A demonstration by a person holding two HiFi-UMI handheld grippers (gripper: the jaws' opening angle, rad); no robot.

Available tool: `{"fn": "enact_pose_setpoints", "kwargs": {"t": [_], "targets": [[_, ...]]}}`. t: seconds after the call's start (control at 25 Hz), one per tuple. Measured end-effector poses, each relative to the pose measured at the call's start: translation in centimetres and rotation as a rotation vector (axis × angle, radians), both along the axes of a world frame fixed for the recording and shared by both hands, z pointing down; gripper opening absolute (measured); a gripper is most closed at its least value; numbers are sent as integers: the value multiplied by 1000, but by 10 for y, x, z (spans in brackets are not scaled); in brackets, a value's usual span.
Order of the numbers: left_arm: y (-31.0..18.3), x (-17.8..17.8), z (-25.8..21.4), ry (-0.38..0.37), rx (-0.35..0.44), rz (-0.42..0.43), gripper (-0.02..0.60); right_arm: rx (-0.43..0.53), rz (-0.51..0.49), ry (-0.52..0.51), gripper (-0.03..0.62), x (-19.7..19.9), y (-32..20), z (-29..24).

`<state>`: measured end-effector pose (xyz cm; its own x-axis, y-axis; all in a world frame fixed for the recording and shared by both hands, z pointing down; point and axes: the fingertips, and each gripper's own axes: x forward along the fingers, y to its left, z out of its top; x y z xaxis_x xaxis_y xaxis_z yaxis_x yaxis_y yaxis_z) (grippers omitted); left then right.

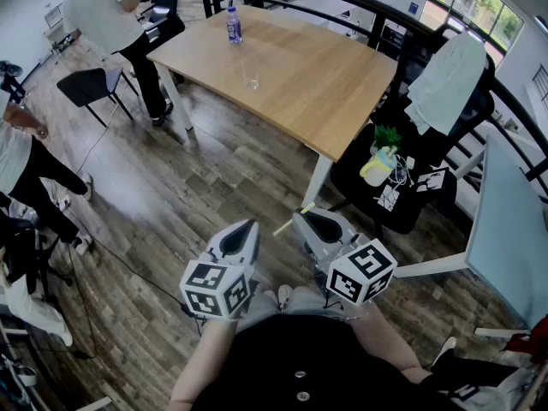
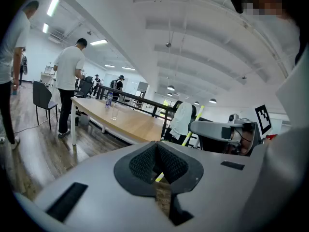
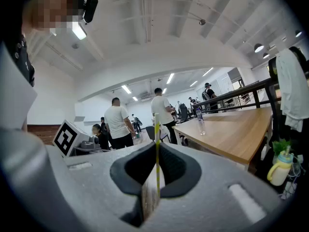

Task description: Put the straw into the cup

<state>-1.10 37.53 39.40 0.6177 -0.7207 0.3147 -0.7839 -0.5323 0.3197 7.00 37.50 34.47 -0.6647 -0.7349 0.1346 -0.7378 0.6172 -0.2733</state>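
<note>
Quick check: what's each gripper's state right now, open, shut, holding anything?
Left gripper: shut, nothing between its jaws.
Right gripper: shut on the straw.

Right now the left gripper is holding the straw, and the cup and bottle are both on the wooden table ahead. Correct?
Not quite. The straw is in the right gripper, pinched between its fingers, as the right gripper view shows. The left gripper is shut on nothing. The rest holds: the cup and bottle both stand on the wooden table ahead.
</note>
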Motion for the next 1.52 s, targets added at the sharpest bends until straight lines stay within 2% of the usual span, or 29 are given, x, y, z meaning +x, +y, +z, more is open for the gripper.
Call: {"fn": "enact_pose_setpoints", "kwargs": {"t": [0.52, 0.84, 1.16, 1.28, 1.52], "targets": [[-1, 10, -4, 16, 5, 8, 21, 7, 8, -21, 14, 7, 0, -3], [-3, 15, 9, 37, -30, -1, 21, -4, 43, -27, 15, 19, -2, 6], [-24, 23, -8, 65, 51, 8, 21, 31, 34, -34, 15, 25, -25, -5], [-32, 27, -11, 53, 76, 2, 21, 46, 26, -40, 15, 30, -32, -9], [-49, 34, -9, 56, 76, -24, 21, 55, 13, -56, 15, 38, -49, -9]]}}
